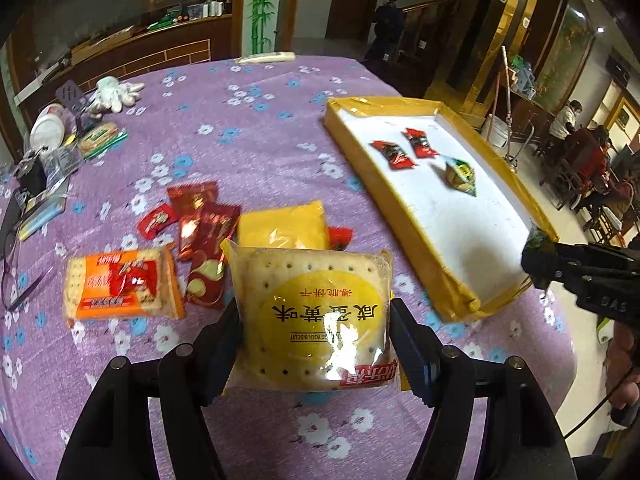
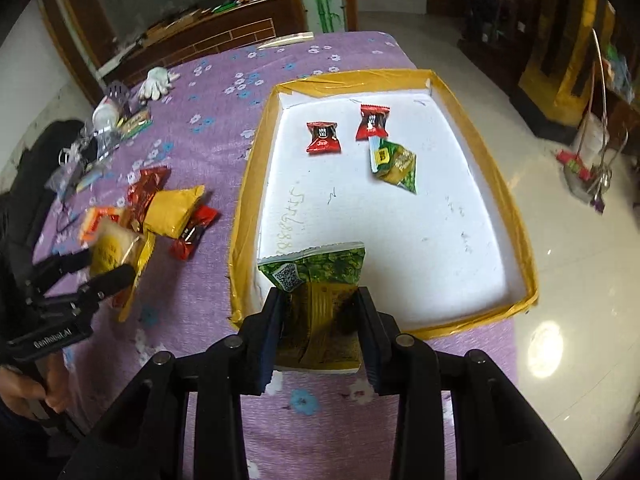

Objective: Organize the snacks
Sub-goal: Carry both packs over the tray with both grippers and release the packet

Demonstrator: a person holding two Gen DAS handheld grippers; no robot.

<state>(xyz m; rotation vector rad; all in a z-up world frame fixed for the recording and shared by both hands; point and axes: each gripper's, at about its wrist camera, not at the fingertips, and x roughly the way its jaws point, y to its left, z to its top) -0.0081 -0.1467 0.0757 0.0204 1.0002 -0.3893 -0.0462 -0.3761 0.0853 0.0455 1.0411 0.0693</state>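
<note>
My left gripper [image 1: 314,320] is shut on a yellow egg-yolk biscuit pack [image 1: 312,316] and holds it above the purple tablecloth; it also shows in the right wrist view [image 2: 106,250]. My right gripper [image 2: 320,312] is shut on a green-and-yellow snack packet [image 2: 320,292] over the near edge of the white tray with yellow taped rim [image 2: 460,240]. In the tray lie two red candies [image 2: 323,138] [image 2: 373,122] and a green packet [image 2: 394,162]. Loose snacks lie left of the tray: an orange biscuit pack [image 1: 120,284], red sachets [image 1: 200,224] and a yellow pack [image 1: 282,226].
White gloves [image 1: 114,92], a white cup [image 1: 48,128], a phone stand and small clutter sit at the table's far left. Glasses [image 1: 12,248] lie at the left edge. The table's right edge drops to a tiled floor [image 2: 560,280].
</note>
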